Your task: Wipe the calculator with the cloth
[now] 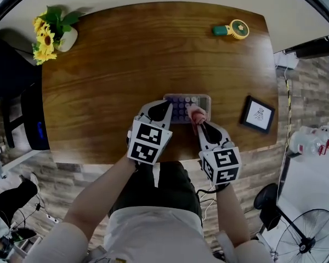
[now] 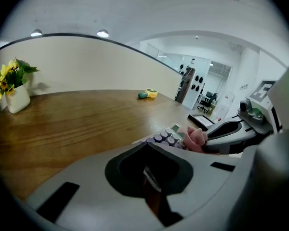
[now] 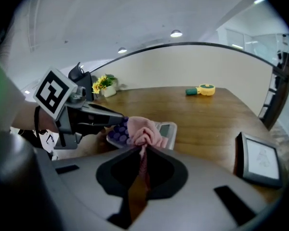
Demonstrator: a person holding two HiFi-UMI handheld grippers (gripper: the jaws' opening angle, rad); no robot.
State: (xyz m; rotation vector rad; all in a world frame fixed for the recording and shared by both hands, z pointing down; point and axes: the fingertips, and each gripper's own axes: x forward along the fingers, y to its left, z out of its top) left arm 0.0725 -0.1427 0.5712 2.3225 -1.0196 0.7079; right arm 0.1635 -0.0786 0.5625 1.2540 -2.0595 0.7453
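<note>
A grey calculator (image 1: 196,101) with purple keys lies near the front edge of the wooden table (image 1: 115,70). My left gripper (image 1: 165,108) is shut on the calculator's left end, where a thin edge shows between its jaws. My right gripper (image 1: 196,120) is shut on a bunched pink cloth (image 1: 196,113), and the cloth rests on the keys at the calculator's right part. In the right gripper view the cloth (image 3: 143,131) bulges out just ahead of the jaws, over the calculator (image 3: 167,129). The left gripper (image 3: 116,117) comes in there from the left. The left gripper view shows the keys (image 2: 164,137) and the cloth (image 2: 196,137).
A black-framed picture (image 1: 257,114) lies right of the calculator. A small green and yellow fan (image 1: 233,30) sits at the far right of the table. Sunflowers in a white vase (image 1: 52,34) stand at the far left corner. A floor fan (image 1: 310,237) stands off the table.
</note>
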